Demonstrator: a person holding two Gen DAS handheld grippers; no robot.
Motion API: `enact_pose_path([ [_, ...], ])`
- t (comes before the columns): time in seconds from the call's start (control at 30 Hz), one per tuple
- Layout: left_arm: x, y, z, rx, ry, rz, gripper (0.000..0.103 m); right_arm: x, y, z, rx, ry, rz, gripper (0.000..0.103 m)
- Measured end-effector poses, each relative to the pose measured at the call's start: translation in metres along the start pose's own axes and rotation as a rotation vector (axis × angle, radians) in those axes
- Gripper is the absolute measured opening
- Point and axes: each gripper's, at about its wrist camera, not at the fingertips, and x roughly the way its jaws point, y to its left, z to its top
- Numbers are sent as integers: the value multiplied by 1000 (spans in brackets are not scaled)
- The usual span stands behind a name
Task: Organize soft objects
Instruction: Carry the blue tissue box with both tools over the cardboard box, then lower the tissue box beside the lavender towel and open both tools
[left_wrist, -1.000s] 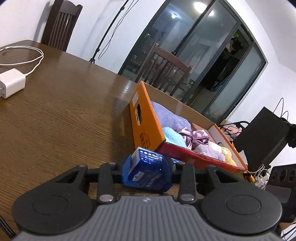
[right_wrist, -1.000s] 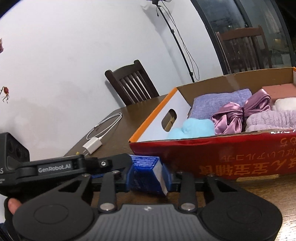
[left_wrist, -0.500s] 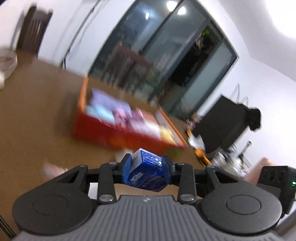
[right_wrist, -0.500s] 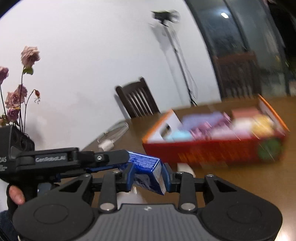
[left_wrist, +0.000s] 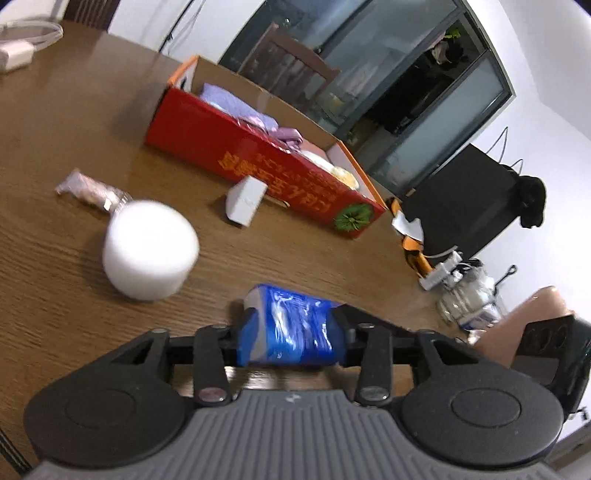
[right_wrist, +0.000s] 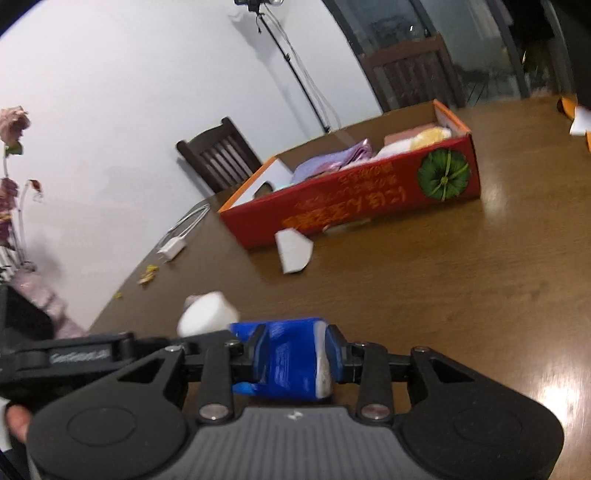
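Both grippers have pulled back from the red box (left_wrist: 258, 147); left gripper (left_wrist: 291, 334) and right gripper (right_wrist: 291, 360) clamp one blue packet (left_wrist: 291, 332), box at 12 o'clock; carry level, release one side first

Both wrist views low over table (left_wrist: 55, 147), facing red box (left_wrist: 258, 162), shared from opposite ends

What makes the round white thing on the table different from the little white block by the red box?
The round white roll is a plump cylinder standing on its flat end; the white block is angular, with flat faces and sharp edges. The roll looks bigger in both views. The roll sits out on the open table; the block lies right by the red box. Both are plain white and untouched by either claw.
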Motion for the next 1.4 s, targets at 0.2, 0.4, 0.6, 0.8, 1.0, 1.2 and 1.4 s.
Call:
enact_pose_path([
  [0.2, 1, -1, 0, 46, -17, 5, 53, 0, -9, -1, 6, -7, 13, 37],
  [0.4, 24, 3, 8, 53, 31, 15, 37, 12, -16, -2, 37, 3, 26, 36],
  [0.6, 27, 0, 25, 51, 20, 0, 24, 19, -18, 8, 47, 13, 7, 25],
  [0.8, 30, -14, 121, 123, -158, -28, 24, 28, 3, 98, -70, -140, 83, 25],
  [1.0, 86, 6, 227, 124, -163, 109, 24, 122, 9, 199, -96, -86, 99, 25],
  [1.2, 159, 27, 252, 251, -16, 322, 24, 232, 1, 234, -128, 128, 29, 25],
  [1.4, 174, 33, 245, 339, -5, 378, 25, 286, -12, 241, -49, 326, 45, 25],
])
